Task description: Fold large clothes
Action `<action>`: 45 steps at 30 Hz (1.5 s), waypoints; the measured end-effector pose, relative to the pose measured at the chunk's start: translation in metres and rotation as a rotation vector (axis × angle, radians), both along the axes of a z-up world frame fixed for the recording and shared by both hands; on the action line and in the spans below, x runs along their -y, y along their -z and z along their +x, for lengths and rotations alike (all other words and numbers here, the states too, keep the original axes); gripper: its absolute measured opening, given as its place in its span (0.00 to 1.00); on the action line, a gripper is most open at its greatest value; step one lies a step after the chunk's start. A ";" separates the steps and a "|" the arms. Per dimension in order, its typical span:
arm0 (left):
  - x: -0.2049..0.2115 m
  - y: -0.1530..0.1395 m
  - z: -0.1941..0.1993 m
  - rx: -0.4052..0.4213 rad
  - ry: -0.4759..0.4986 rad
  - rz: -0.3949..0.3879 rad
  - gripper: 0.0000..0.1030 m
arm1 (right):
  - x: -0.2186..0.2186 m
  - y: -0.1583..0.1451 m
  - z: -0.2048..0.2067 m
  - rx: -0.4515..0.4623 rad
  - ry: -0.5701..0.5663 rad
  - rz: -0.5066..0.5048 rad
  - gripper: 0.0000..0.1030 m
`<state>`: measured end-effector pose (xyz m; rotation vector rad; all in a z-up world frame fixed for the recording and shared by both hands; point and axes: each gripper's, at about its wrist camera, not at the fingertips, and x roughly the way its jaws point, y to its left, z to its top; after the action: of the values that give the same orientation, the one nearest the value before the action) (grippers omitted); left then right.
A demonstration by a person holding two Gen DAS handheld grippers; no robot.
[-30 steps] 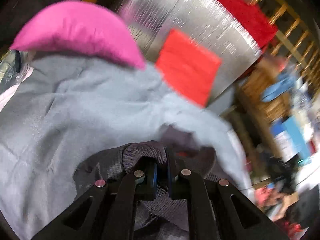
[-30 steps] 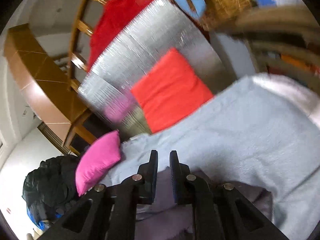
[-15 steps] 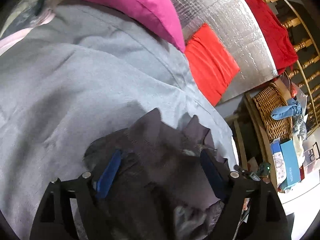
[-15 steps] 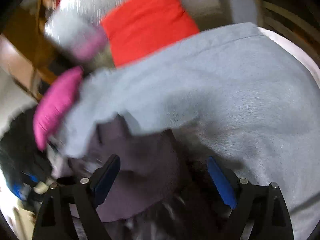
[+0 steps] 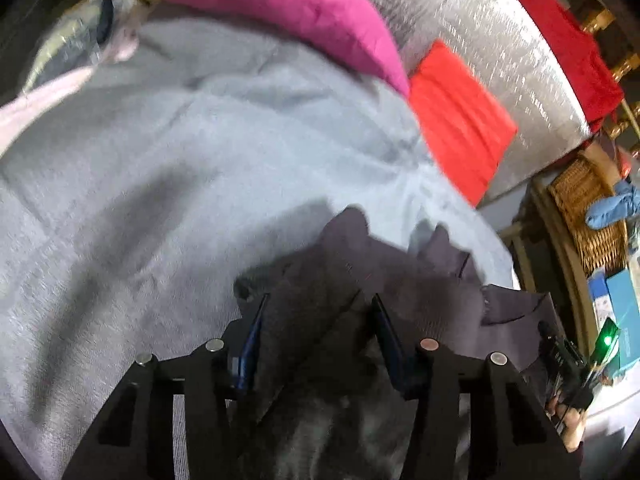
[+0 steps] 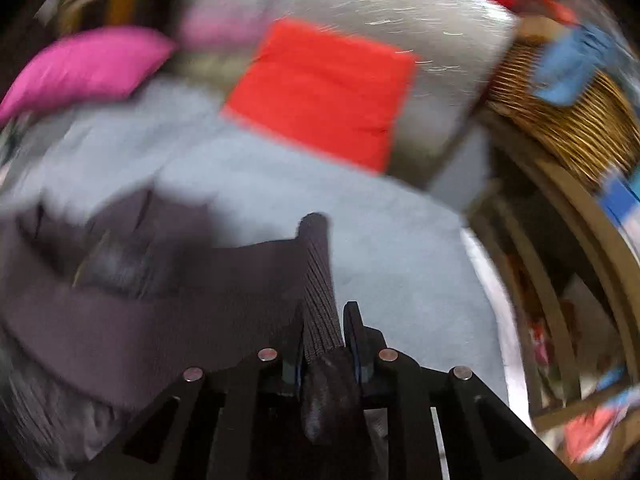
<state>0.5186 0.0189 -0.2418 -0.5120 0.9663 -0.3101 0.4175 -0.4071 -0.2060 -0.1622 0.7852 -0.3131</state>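
A dark purple-grey knit garment lies crumpled on a pale grey blanket. My left gripper points down onto it. Its jaws stand half apart and are closing, with a fold of the garment bunched between the blue pads; I see no firm pinch. My right gripper is shut on the garment's ribbed edge, which stands up between its fingers. The rest of the garment trails off to the left in the blurred right wrist view.
A pink cushion and a red cushion lean on a silver foil-covered backrest beyond the blanket. A wicker basket with a blue cloth and wooden rails stand at the right. The other gripper's hand shows at the right edge.
Both grippers were shut a second ago, then opened wide over the garment. Now the right has shut on the ribbed edge and swung sideways; the left jaws have narrowed around a fold.
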 end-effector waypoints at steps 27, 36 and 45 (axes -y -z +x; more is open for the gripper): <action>0.001 -0.003 -0.103 0.016 -0.120 0.320 0.68 | 0.112 0.049 -0.181 0.162 0.247 0.760 0.75; 0.002 0.031 -0.084 -0.042 -0.107 0.402 0.83 | 0.078 0.077 -0.128 0.024 0.293 0.474 0.47; -0.023 -0.004 -0.143 0.055 -0.177 0.332 0.82 | 0.099 0.053 -0.196 0.189 0.367 0.726 0.61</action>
<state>0.3760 0.0415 -0.2374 -0.2805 0.8905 -0.0020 0.2212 -0.5060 -0.2591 0.6913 0.6956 -0.3638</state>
